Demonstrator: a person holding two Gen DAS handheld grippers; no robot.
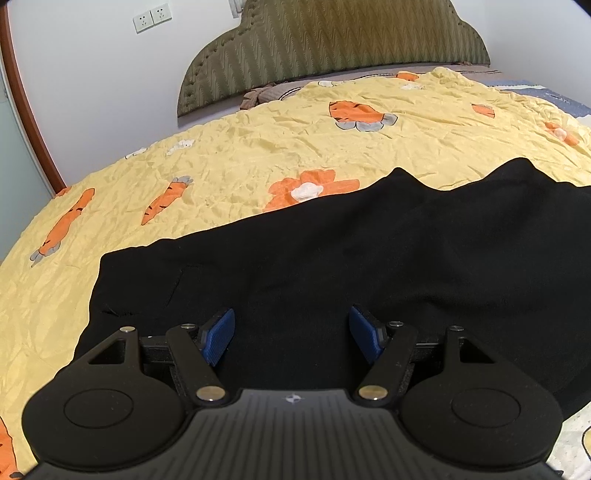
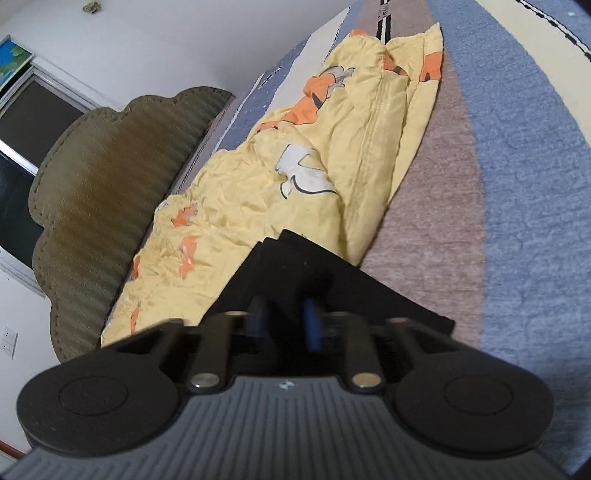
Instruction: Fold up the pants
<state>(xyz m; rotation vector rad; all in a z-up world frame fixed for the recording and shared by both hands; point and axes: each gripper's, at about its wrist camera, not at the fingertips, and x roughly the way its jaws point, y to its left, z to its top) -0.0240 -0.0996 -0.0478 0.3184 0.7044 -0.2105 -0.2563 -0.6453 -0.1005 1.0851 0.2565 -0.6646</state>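
Observation:
Black pants [image 1: 369, 251] lie spread across the yellow carrot-print quilt [image 1: 240, 155] in the left wrist view. My left gripper [image 1: 291, 332] hovers over their near part. Its blue pads [image 1: 221, 334] stand wide apart, with only flat cloth beneath them. In the right wrist view, which is rolled to one side, my right gripper [image 2: 286, 325] is shut on a folded end of the black pants [image 2: 295, 266]. That layered end sticks out past the fingers, over the edge of the quilt [image 2: 258, 184].
A padded olive headboard [image 1: 332, 48] stands against the white wall at the far end of the bed. Right of the bunched quilt lies a brown and blue striped sheet [image 2: 517, 184]. Wall sockets [image 1: 151, 18] sit at upper left.

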